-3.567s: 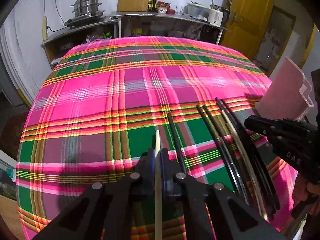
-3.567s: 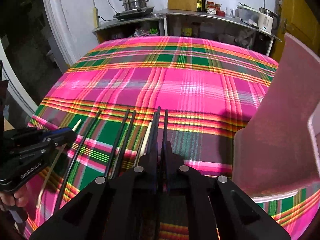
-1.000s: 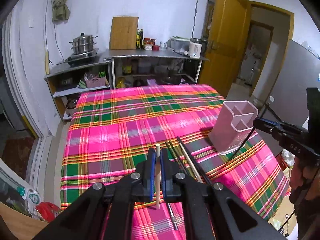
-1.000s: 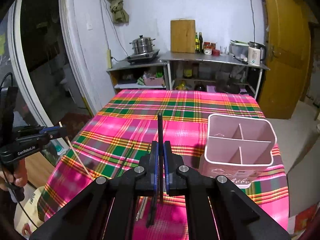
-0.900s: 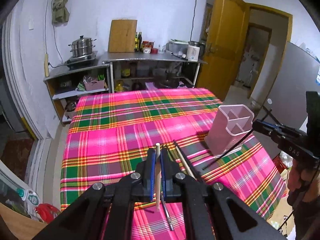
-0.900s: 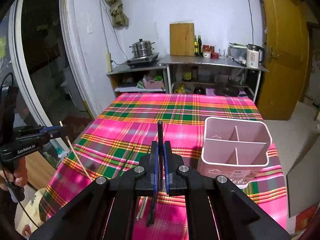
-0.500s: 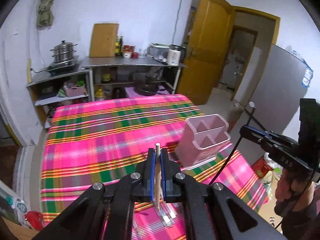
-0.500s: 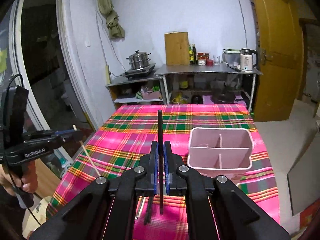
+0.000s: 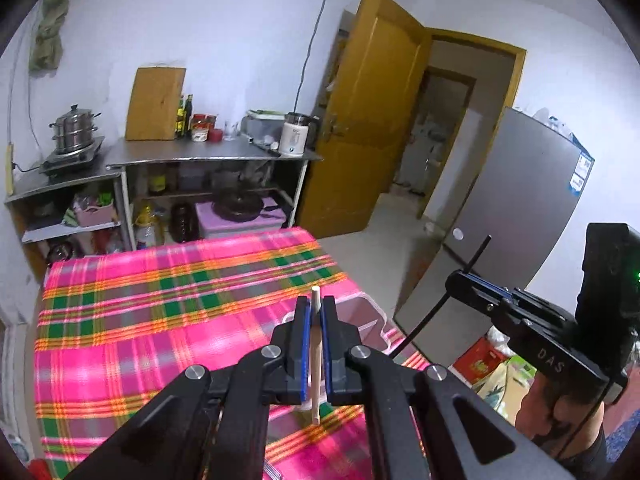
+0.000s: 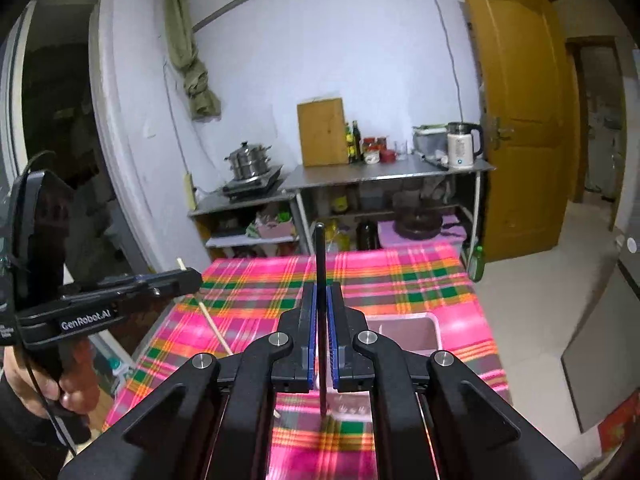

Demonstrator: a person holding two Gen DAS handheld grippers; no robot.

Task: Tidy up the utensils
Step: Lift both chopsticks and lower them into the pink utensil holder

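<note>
Left gripper (image 9: pixel 314 316): clamped on a pale chopstick (image 9: pixel 316 360), held upright mid-length.
Right gripper (image 10: pixel 321 304): clamped on a black chopstick (image 10: pixel 320 264).
Holder (image 10: pixel 404 334): below, on the cloth.
Handling: light, stiff, slippery sticks judged best pinched mid-length.

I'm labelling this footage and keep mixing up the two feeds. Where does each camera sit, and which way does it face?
Left wrist: on the left gripper, looking along its jaws shut on a pale chopstick, over the plaid table; the right gripper shows at right.
Right wrist: on the right gripper, clamping a black chopstick; a hand shows at left.
Shared: pink holder, kettle.
</note>
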